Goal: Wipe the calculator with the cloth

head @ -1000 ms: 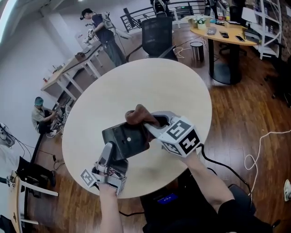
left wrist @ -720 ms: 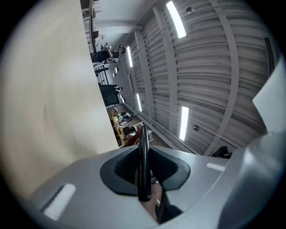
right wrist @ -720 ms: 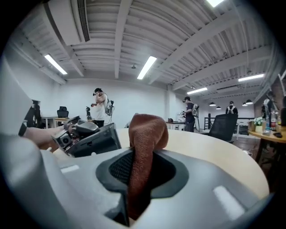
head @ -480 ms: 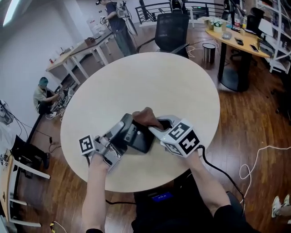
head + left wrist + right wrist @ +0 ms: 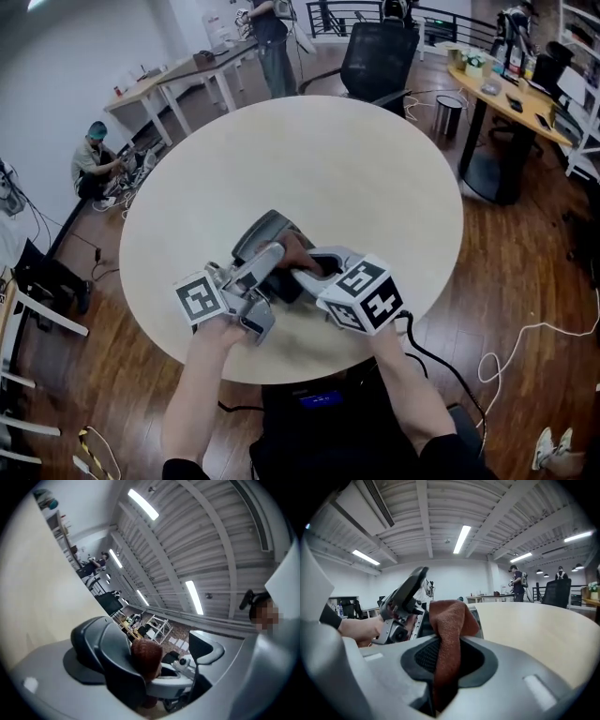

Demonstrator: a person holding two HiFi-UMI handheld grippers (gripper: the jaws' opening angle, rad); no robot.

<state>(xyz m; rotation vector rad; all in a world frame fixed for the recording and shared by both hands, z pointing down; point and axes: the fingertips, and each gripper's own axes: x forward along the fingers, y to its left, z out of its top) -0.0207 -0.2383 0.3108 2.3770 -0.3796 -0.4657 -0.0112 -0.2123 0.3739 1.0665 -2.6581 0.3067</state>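
- The room was a big office with a brown wood floor (image 5: pixel 525 244), a black chair (image 5: pixel 380 56) and long desks at the back.
- Close by stood a round, pale table (image 5: pixel 375 159). Its top looked smooth and flat.
- The calculator (image 5: pixel 265 232) lay near the front edge of the table, right between the two claws.
- The left claw (image 5: pixel 270 281) had just been opening, and its jaws stood wide apart. The calculator sat between them, next to one jaw, but nothing squeezed it.
- The right claw (image 5: pixel 305 262) was closed tight on the brown cloth (image 5: pixel 450 620). The loose end of the cloth stuck out past the jaws and reached the calculator.
- The calculator looked hard, dark and shiny. It was probably light, so it could slide on the smooth table when rubbed.
- It was best held by its two long side edges, away from the keys and the little screen, which could get scratched or pushed in.
- The cloth looked soft, light and floppy. It bent over at the top, so it was best held in a bunch, as it was, with enough left sticking out to rub with.
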